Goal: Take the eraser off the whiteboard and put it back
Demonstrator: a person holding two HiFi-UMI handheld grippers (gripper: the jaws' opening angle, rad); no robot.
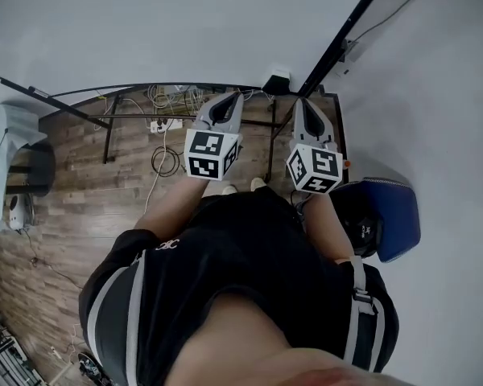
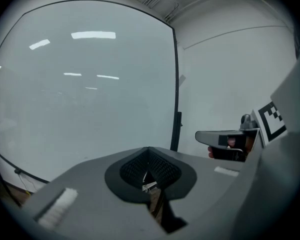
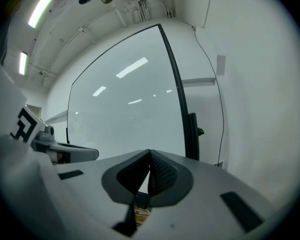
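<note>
The whiteboard (image 1: 185, 30) stands straight ahead, its glossy pale face (image 2: 90, 99) filling the left gripper view and also showing in the right gripper view (image 3: 130, 114). A small dark block (image 3: 192, 129) clings to its black right frame; I cannot tell whether it is the eraser. Held level, side by side and short of the board are my left gripper (image 1: 229, 101) and my right gripper (image 1: 304, 107). The left gripper (image 2: 149, 160) is shut with nothing in it. The right gripper (image 3: 150, 164) is shut and empty too.
The board's black stand legs (image 1: 109, 135) and a tangle of cables (image 1: 165, 159) lie on the wood floor below. A blue seat (image 1: 390, 215) is at my right, a white machine (image 1: 8, 151) at far left. A white wall (image 3: 240, 84) runs right of the board.
</note>
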